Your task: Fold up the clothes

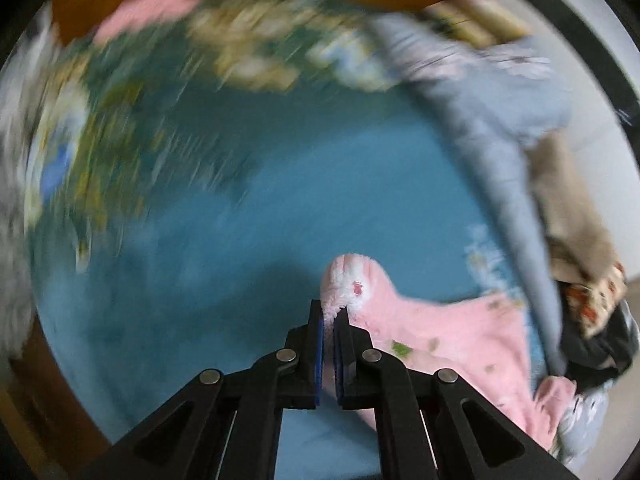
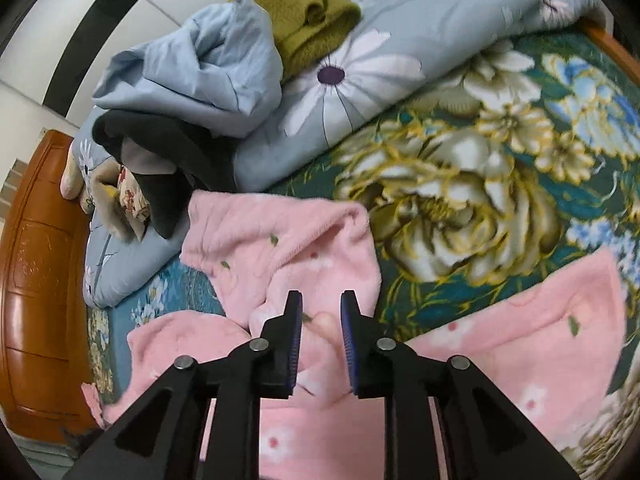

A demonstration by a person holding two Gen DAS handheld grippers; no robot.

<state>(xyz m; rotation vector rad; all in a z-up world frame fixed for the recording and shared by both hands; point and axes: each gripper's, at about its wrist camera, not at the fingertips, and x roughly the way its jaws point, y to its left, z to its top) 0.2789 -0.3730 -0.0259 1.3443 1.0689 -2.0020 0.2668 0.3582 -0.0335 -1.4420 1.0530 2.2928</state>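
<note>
You are pinching the pink garment (image 1: 440, 332) in the left gripper (image 1: 329, 316) while the right gripper (image 2: 321, 312) is gaping around a fold, so swinging could be dragging it loose.

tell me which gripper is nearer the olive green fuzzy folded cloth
Can't rank them. The right gripper hangs open over the pink fleece garment, far from the olive cloth; the left gripper's view doesn't show it.

The left gripper (image 1: 329, 314) is pinching a fold of the pink garment (image 1: 452, 344), which is trailing right over the blurred teal bedspread (image 1: 280, 200).
</note>
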